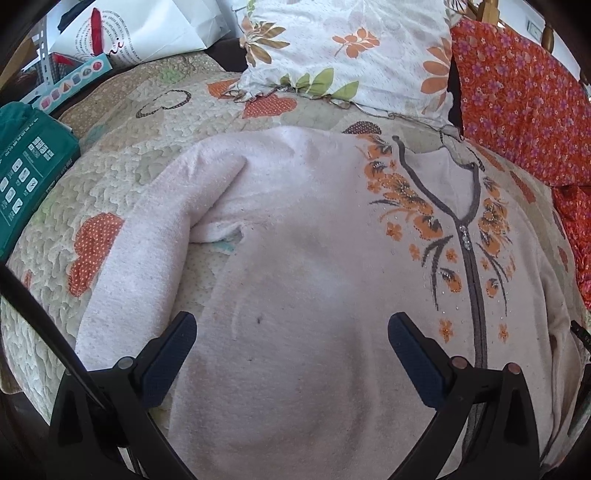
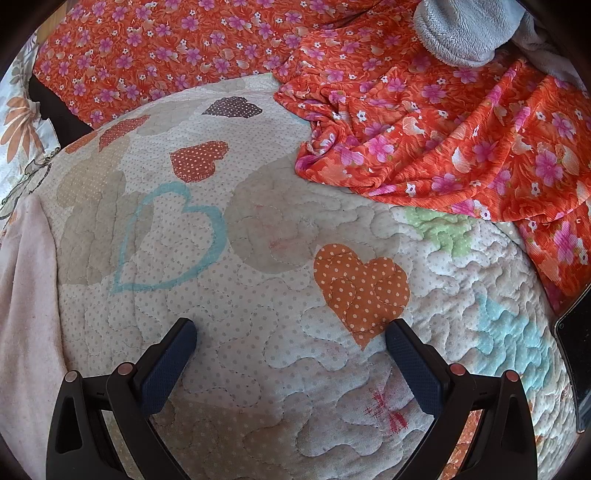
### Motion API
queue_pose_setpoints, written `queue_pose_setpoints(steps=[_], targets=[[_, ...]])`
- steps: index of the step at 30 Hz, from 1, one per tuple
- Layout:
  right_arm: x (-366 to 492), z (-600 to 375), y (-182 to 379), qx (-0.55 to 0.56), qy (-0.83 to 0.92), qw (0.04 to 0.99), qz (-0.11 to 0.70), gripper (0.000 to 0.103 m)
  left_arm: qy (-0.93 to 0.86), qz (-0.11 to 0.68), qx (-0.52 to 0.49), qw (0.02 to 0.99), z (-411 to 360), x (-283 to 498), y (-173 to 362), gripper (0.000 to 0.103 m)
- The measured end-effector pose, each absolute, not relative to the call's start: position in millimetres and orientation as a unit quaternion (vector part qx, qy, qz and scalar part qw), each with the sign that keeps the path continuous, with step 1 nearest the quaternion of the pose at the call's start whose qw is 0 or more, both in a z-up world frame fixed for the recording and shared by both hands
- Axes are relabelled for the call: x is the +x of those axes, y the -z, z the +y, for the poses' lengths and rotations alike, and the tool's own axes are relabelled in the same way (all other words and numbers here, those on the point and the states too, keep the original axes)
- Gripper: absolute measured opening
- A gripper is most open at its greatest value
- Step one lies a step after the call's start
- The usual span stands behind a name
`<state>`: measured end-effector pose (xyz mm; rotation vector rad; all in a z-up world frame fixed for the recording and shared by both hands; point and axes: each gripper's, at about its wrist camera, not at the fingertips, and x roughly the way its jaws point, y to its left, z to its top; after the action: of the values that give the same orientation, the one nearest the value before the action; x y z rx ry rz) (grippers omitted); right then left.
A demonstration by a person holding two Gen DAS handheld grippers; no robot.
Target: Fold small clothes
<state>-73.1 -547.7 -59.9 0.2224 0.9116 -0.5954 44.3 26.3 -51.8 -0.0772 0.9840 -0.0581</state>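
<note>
A pale pink fleece top [image 1: 295, 240] with a grey zip and orange flower embroidery lies spread flat on the quilted heart-pattern bedspread [image 1: 122, 155]. One sleeve [image 1: 155, 236] runs down its left side. My left gripper [image 1: 291, 332] hovers open right above the top's body, nothing between its fingers. In the right wrist view only the top's pink edge [image 2: 26, 295] shows at the far left. My right gripper [image 2: 290, 338] stands open over the bare bedspread [image 2: 258, 258], beside an orange heart patch, holding nothing.
A white flowered pillow [image 1: 332, 48] and an orange flowered cloth [image 1: 517, 103] lie beyond the top. A green box [image 1: 29, 173] and paper bags [image 1: 129, 33] sit at the left. Rumpled orange flowered fabric [image 2: 443, 140], a grey fleece item [image 2: 458, 33] and a dark flat object [image 2: 576, 350] lie to the right.
</note>
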Motion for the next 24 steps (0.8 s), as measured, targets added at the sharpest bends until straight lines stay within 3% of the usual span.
queue_pose_setpoints(steps=[15,19,20,22,24], targets=[[-71.7,-548.5,59.3,0.109,0.285,0.848,0.433,0.103,0.031,0.443,0.0,0.896,9.6,30.3,42.4,0.103],[-68.2,-556.5,53.6,0.151,0.272,0.82,0.481,0.103,0.03,0.434,-0.004,0.901,12.6,22.5,33.1,0.103],[-68.0,-554.4,50.9,0.15,0.271,0.814,0.491,0.101,0.026,0.427,-0.007,0.904,14.8,18.7,29.3,0.103],[-73.8,-545.3,39.2,0.144,0.292,0.816,0.477,0.08,0.021,0.414,-0.006,0.91,18.3,11.1,20.6,0.103],[-82.0,-526.6,20.3,0.128,0.289,0.84,0.441,0.079,0.019,0.406,0.002,0.913,21.4,6.7,14.6,0.103]])
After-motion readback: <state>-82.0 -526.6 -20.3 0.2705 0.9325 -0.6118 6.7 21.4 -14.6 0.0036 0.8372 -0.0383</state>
